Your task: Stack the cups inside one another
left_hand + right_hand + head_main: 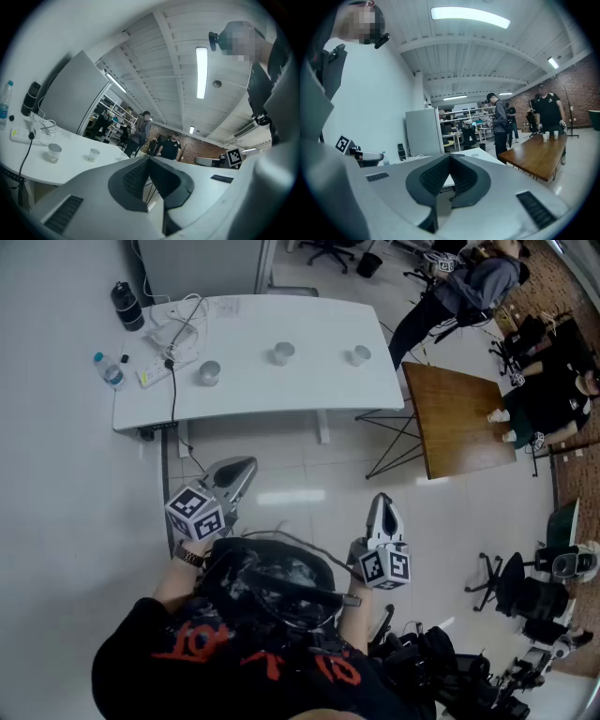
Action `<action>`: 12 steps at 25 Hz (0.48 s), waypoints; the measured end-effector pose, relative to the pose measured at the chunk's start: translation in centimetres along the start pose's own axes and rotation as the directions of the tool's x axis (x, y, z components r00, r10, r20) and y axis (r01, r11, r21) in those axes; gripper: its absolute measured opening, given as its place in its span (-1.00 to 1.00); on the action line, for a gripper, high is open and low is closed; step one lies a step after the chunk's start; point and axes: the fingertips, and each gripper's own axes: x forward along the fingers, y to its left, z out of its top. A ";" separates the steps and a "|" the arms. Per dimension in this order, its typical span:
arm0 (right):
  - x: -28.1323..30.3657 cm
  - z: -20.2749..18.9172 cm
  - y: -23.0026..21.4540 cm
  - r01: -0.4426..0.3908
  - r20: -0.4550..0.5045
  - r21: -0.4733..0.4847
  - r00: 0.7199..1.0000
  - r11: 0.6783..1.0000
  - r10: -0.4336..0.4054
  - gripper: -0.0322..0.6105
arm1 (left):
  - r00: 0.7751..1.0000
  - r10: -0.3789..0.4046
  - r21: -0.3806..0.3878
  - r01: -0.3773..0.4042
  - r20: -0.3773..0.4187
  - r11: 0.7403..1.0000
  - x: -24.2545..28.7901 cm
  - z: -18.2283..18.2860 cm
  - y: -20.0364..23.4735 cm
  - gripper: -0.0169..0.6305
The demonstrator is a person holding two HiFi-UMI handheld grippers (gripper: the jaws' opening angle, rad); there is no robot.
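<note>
The left hand-held gripper [246, 466] and right hand-held gripper [382, 502] are pressed together and empty, with three small pale cups [208, 372] [283, 353] [360, 355] on the white curved worktop [281, 395] well ahead, so it is best to step closer and spread the jaws before reaching.

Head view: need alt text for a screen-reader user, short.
A person holds the left gripper and right gripper, jaws shut and empty, over the floor short of a white table. On it a left cup, middle cup and right cup stand apart in a row, with a power strip and water bottle at its left end.
</note>
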 end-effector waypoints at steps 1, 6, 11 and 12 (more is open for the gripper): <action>0.3 0.1 0.2 -0.001 -0.003 -0.001 1.000 1.000 0.001 -0.88 | 1.000 0.008 -0.003 -0.008 -0.001 1.000 -0.2 0.1 0.4 -0.94; 2.3 0.2 0.6 -0.017 -0.018 0.000 1.000 1.000 0.017 -0.88 | 0.999 0.047 -0.002 -0.047 0.000 0.999 -0.3 0.9 2.2 -0.94; 5.7 0.4 -0.3 -0.055 -0.026 0.010 0.998 0.998 0.056 -0.88 | 0.995 0.099 0.020 -0.099 0.004 0.995 1.0 1.8 3.5 -0.94; 6.5 0.5 -0.5 -0.064 -0.026 0.012 0.998 0.998 0.064 -0.88 | 0.994 0.114 0.033 -0.114 0.002 0.993 1.4 2.0 3.8 -0.94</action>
